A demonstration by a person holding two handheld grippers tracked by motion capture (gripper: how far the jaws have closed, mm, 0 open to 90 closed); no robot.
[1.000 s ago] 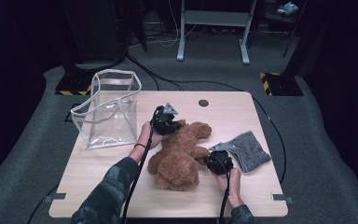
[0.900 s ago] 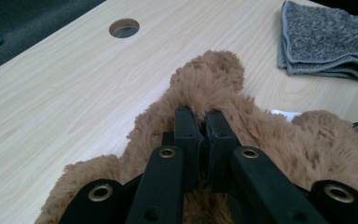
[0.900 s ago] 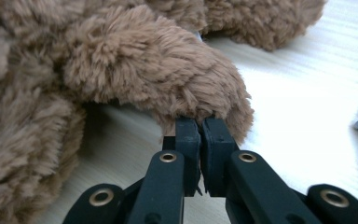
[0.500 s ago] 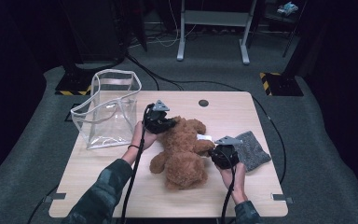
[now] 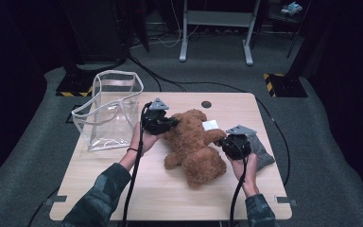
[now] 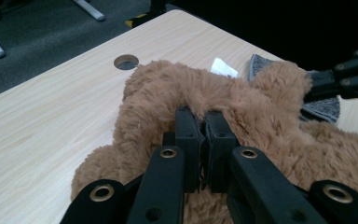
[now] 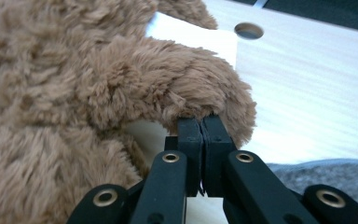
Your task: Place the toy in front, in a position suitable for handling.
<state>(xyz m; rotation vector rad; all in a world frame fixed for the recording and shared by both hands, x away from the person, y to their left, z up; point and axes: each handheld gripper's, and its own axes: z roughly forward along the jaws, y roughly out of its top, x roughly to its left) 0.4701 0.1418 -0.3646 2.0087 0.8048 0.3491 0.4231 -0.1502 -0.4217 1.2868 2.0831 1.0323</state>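
Observation:
A brown plush teddy bear (image 5: 194, 146) lies across the middle of the wooden table (image 5: 123, 179), partly lifted at both sides. My left gripper (image 5: 170, 125) is at the bear's left side. In the left gripper view its jaws (image 6: 203, 116) are shut on a pinch of the bear's fur (image 6: 168, 93). My right gripper (image 5: 224, 139) is at the bear's right side. In the right gripper view its jaws (image 7: 200, 123) are shut on the tip of a furry limb (image 7: 191, 93). The right gripper (image 6: 349, 79) also shows at the far right of the left gripper view.
A clear plastic bag (image 5: 108, 111) with white trim stands open at the table's left back. A grey cloth (image 5: 262, 151) lies by the right edge, under the right hand. A white tag (image 5: 211, 125) lies behind the bear, and a round cable hole (image 5: 206, 104) beyond it.
Both grippers have risen, drawing the bear's two sides up off the table. The left gripper has also moved a little left, and the bear has stretched out between them.

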